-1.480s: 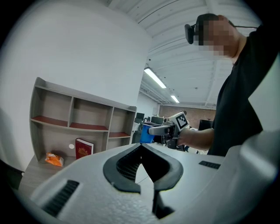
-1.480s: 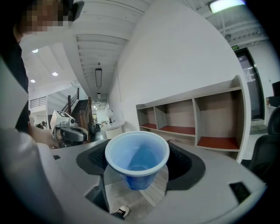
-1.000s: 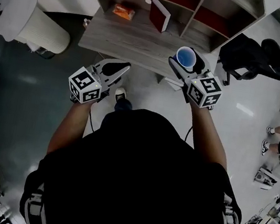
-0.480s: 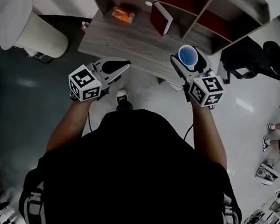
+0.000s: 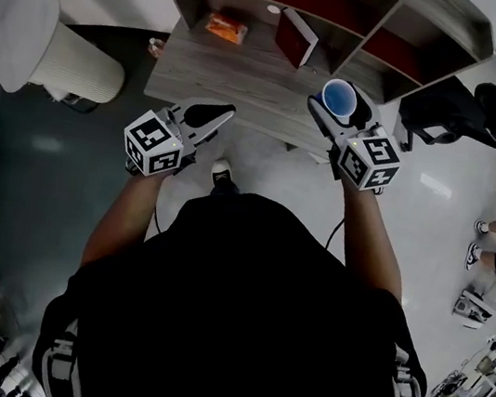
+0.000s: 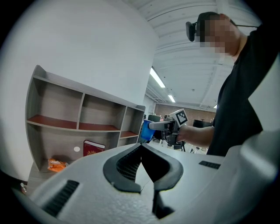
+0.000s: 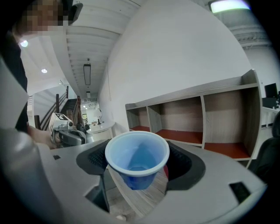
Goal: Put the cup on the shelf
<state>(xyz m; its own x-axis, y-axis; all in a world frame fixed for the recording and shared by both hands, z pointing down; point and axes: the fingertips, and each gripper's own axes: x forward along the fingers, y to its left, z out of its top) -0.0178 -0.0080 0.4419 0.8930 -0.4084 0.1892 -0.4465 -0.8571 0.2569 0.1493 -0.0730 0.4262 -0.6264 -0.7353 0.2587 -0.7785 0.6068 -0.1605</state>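
Cup stands upright between my right gripper's jaws, clamped by its sides to keep the mouth up. The shelf lies ahead, beyond it. My left gripper is closed, empty and idle.

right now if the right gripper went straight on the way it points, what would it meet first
Likely the shelf: the right gripper, shut on the blue cup, points across the tabletop at it, near the red book. Depth is unclear.
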